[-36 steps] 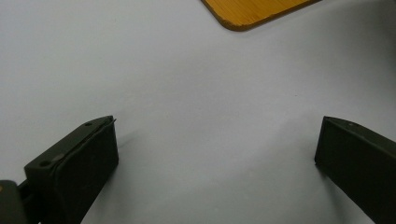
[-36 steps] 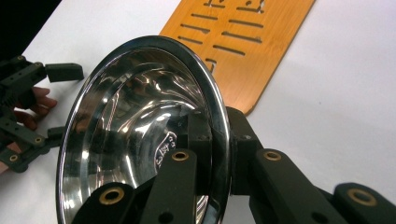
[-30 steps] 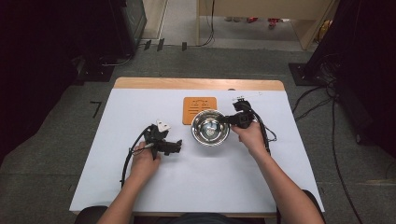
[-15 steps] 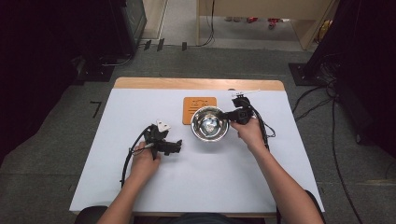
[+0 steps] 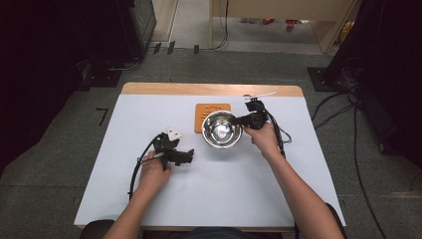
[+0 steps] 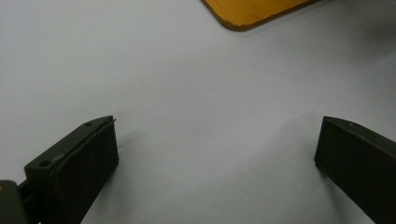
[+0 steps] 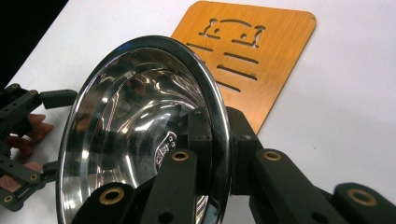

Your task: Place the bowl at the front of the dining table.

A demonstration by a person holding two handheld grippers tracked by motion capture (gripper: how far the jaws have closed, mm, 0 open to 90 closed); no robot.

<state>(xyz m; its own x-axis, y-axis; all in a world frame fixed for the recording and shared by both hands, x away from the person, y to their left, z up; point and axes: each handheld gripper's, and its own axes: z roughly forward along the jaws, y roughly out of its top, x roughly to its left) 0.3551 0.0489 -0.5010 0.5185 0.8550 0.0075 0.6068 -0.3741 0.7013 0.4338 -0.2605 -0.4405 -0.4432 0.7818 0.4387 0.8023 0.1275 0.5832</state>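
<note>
A shiny steel bowl sits near the table's middle, and it overlaps the near right corner of an orange wooden trivet. My right gripper is shut on the bowl's right rim. In the right gripper view, one jaw of my right gripper lies inside the bowl and the other outside, with the slotted trivet beyond. My left gripper rests low over the table to the left of the bowl. In its own view, my left gripper is open with nothing between the jaws.
The white table has a wooden strip along its far edge. A corner of the trivet shows ahead of the left gripper. The left hand and its gripper appear past the bowl. Cables trail from both grippers.
My right gripper and the bowl have shifted slightly toward the far side, further over the trivet. The left gripper has stayed put.
</note>
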